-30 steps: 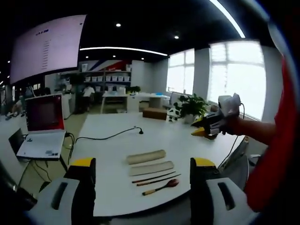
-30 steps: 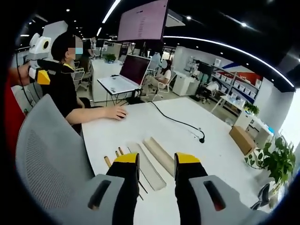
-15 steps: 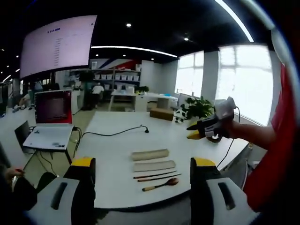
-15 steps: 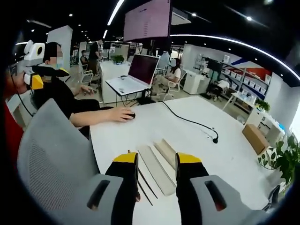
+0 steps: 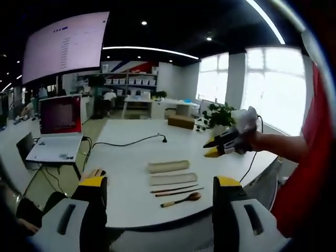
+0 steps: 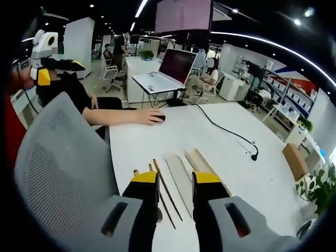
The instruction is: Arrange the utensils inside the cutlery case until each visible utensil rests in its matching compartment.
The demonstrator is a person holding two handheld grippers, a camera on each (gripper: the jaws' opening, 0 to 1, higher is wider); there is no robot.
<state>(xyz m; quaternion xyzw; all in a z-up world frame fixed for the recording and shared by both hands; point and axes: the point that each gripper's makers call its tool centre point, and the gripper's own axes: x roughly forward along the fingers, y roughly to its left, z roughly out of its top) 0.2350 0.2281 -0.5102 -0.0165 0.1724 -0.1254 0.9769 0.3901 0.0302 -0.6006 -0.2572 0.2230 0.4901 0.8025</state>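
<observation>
While the left gripper [image 5: 157, 207] hung above the near edge of the white table [image 5: 126, 152], its jaws stood wide apart with nothing between them, so no utensil had yet been taken. In the left gripper view, the cutlery lay in a neat row toward 12 o'clock from the jaws: the cutlery case [image 5: 168, 166], its flat lid [image 5: 172, 179] just beside it, the chopsticks [image 5: 174, 190], then the wooden spoon [image 5: 181, 199] nearest. At 2 o'clock the right gripper [image 5: 216, 148] was held up over the table's far side, apparently poised to come in.

In the right gripper view, that gripper's [image 6: 175, 181] jaws stood a narrow gap apart and empty, aimed down over the same row. The chopsticks [image 6: 167, 196] and the lid [image 6: 180, 176] ran between the jaws toward 12 o'clock, the case [image 6: 202, 164] at 1 o'clock. The spoon [image 6: 136, 172] peeked out at 11 o'clock. A seated person's hand [image 6: 149, 116] rested on the table at 11 o'clock, well apart from the utensils.
</observation>
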